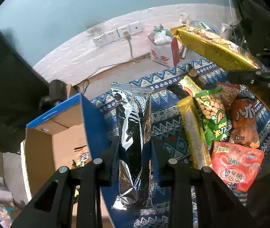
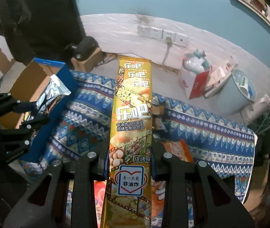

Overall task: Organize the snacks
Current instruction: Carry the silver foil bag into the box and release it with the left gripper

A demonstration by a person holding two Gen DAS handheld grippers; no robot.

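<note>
My left gripper (image 1: 135, 152) is shut on a long silver foil packet (image 1: 133, 142), which hangs above the patterned blue cloth (image 1: 169, 114). An open cardboard box with blue flaps (image 1: 66, 133) stands just left of it, with a snack inside. My right gripper (image 2: 130, 152) is shut on a long gold chip packet (image 2: 133, 114) that points away from me. In the left wrist view that gold packet (image 1: 211, 45) is raised at the upper right. Loose snack bags (image 1: 220, 123) lie piled on the cloth at the right. The right wrist view shows the left gripper (image 2: 37, 112) with the silver packet (image 2: 53, 93) beside the box (image 2: 30, 79).
On the floor behind the cloth stands a white and red carton (image 2: 192, 81) stuffed with bags, with a pale blue bin (image 2: 237, 95) to its right. A row of wall sockets (image 1: 115, 34) has a cable hanging to the floor. The cloth's edge (image 2: 249, 152) drops off at the right.
</note>
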